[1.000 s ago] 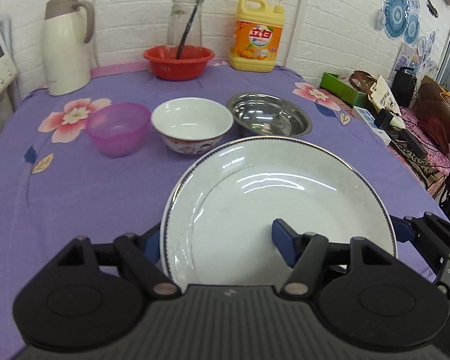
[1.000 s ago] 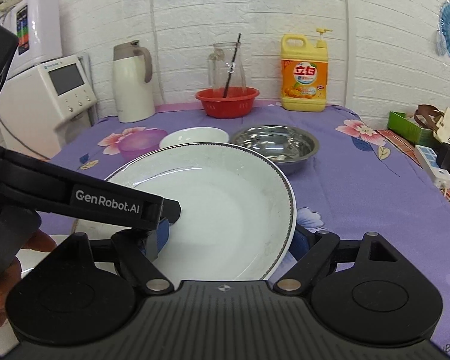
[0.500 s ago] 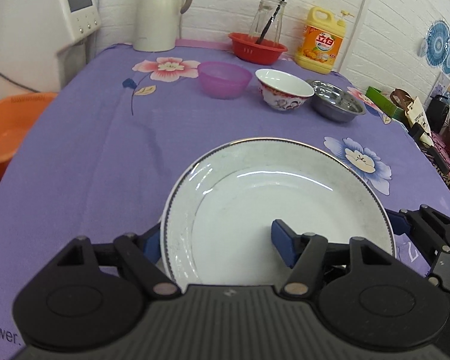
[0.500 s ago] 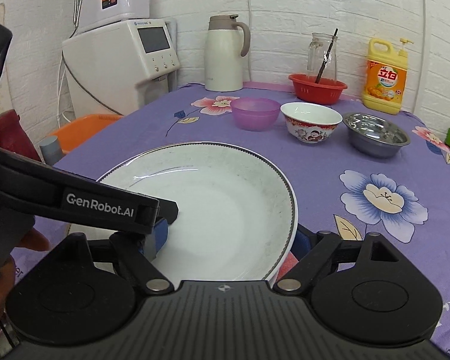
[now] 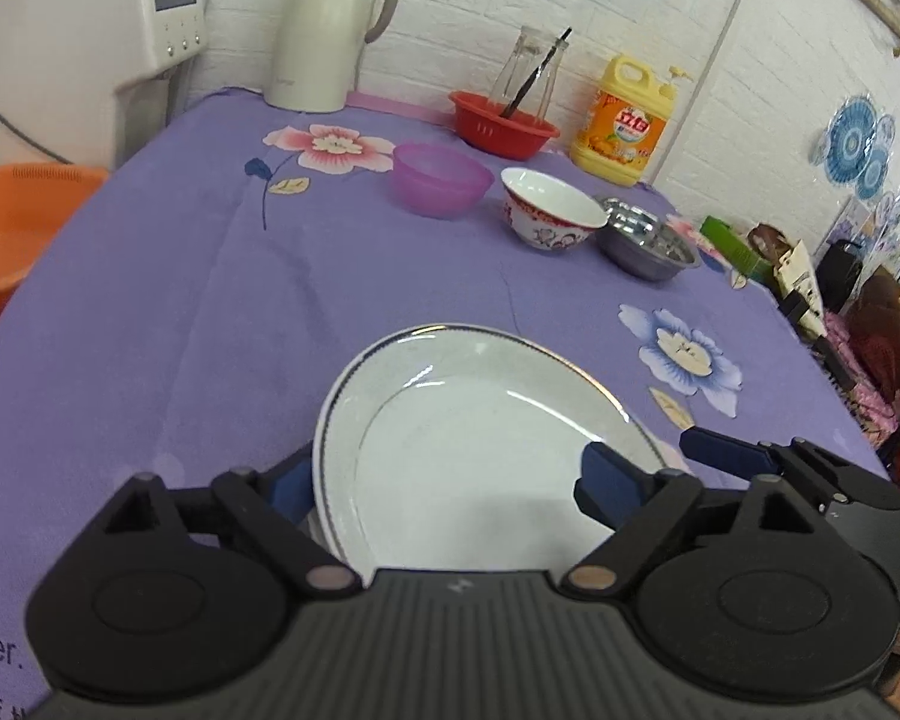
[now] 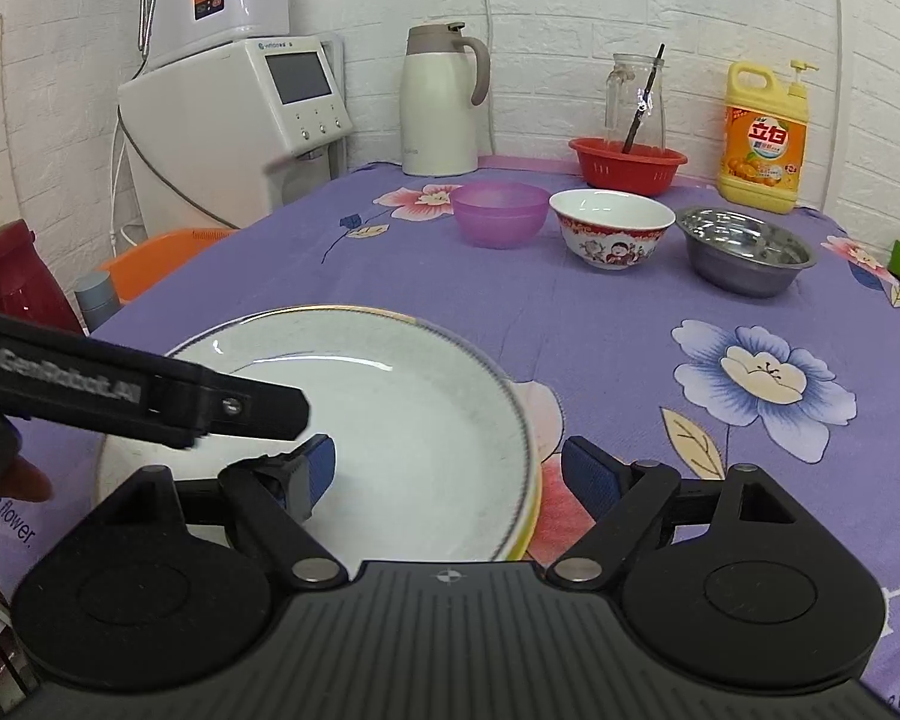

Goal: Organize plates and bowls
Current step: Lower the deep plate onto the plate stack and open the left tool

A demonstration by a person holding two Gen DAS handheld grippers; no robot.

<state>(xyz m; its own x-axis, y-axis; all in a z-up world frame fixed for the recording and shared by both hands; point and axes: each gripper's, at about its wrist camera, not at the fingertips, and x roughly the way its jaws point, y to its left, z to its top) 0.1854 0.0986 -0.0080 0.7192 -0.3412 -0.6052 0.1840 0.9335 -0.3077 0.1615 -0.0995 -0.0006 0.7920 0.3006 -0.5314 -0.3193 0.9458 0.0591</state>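
Item: white plate (image 5: pixel 474 450), dark-banded rim, low over the near end of the purple floral tablecloth (image 5: pixel 180 312); a yellow-edged plate (image 6: pixel 525 525) shows directly beneath it at its right edge; whether the upper one rests on it cannot be told

Left gripper (image 5: pixel 450 483): jaws spread wide, one blue pad outside the plate's left rim, the other over the plate's inner surface; no clamping visible

Right gripper (image 6: pixel 447 468): jaws apart, left pad over the plate's surface, right pad just beyond the rim above the cloth; not pinching the rim

Row across the far half of the table, well apart from the plate: purple bowl (image 6: pixel 498 213), white bowl with red pattern (image 6: pixel 611 234), steel bowl (image 6: pixel 744 258), side by side

Along the wall: cream thermos jug (image 6: pixel 441 102), red basket (image 6: pixel 627 163), glass jar (image 6: pixel 635 99) holding a dark stick, yellow detergent bottle (image 6: pixel 765 138)
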